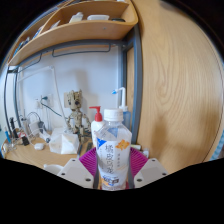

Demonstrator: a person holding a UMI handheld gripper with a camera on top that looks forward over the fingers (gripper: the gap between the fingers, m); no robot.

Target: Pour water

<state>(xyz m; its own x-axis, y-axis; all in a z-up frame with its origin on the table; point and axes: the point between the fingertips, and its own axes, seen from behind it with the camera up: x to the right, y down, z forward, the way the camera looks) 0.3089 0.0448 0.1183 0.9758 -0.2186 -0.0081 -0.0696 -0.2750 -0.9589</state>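
Observation:
A clear plastic bottle with a white cap and a white, orange and blue label stands upright between my fingers. My gripper is shut on the bottle, with the magenta pads pressing its two sides at label height. The bottle's base is hidden below the fingers. Whether it rests on the desk or hangs above it I cannot tell.
A white pump dispenser and a red-capped bottle stand just behind the held bottle. A small cardboard robot figure stands on the desk further back left. A wooden shelf runs overhead, and a wooden panel rises at the right.

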